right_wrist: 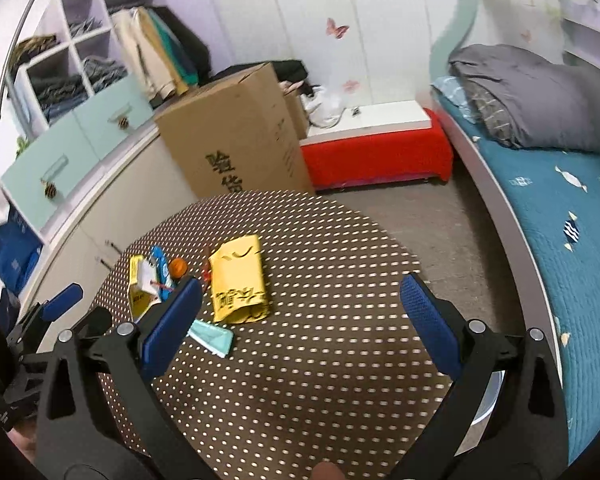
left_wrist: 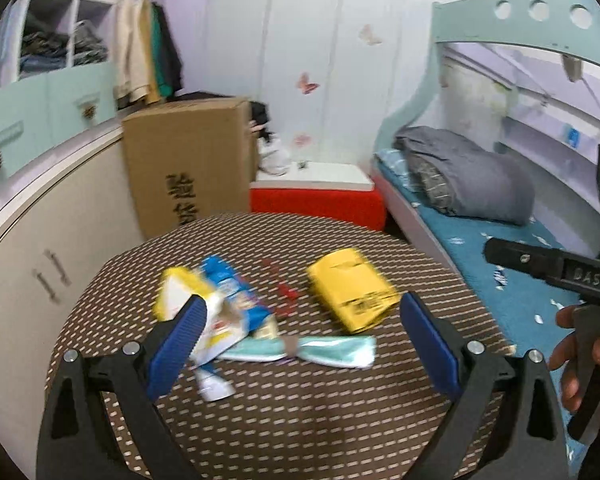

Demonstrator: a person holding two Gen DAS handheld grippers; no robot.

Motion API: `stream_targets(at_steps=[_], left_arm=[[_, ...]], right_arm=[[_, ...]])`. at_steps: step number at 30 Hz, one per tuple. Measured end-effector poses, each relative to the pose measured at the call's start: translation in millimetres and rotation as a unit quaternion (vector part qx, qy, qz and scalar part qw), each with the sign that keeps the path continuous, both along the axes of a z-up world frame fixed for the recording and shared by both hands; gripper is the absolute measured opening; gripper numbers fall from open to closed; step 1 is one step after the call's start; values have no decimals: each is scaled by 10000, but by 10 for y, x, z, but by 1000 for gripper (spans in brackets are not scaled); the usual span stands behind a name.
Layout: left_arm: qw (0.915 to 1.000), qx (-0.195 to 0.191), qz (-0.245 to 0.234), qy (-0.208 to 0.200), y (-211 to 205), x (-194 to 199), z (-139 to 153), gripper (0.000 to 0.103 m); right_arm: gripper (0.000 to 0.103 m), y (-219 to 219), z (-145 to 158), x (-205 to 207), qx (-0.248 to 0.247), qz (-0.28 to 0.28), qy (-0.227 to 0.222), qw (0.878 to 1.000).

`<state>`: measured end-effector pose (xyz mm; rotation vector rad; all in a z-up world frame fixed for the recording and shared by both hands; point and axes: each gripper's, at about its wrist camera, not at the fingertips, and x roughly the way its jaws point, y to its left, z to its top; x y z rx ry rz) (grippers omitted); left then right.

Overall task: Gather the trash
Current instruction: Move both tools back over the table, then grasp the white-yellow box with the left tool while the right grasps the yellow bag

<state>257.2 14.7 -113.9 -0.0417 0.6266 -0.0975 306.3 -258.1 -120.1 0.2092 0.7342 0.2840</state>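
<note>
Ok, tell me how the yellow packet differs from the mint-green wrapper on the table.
The yellow packet is bulky and puffed, while the mint-green wrapper lies flat and thin. The yellow packet carries dark printed characters; the mint-green wrapper looks nearly plain, pinched at its middle. The packet sits farther from the grippers, the wrapper nearer. Both rest untouched on the dotted brown table.

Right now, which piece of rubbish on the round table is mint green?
The flat mint-green wrapper, lying at the near edge of the pile. The large packet behind it is yellow, and the crumpled wrapper to its left is blue and white.
</note>
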Motion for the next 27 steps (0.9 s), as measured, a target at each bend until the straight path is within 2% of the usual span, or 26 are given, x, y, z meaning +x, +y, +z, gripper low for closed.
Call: stream_targets(at_steps=[12,17,21,24,26,27], left_arm=[[9946,212,865,535,536,219,-524,95],[9920,280,1032,677,626,360,-666,95],[9891,505,1127,804,658,509,-775,95],[9884,429,1143,907,701,589,-813,95],[9888,474,1153,826,714,622,-792,89],[9889,485,1109,856,715,645,-797,71]], right_arm=[[97,413,-276,219,-248,409,283,9985],[97,513,-368,318,-316,502,366,9976],[97,672,-484,451,-382,639,489,9960],[97,852,-574,557,-511,810,569,9938],[97,971,-647,621,-661,889,593,9921],[97,1041,-701,669,-767,934,636,9906]])
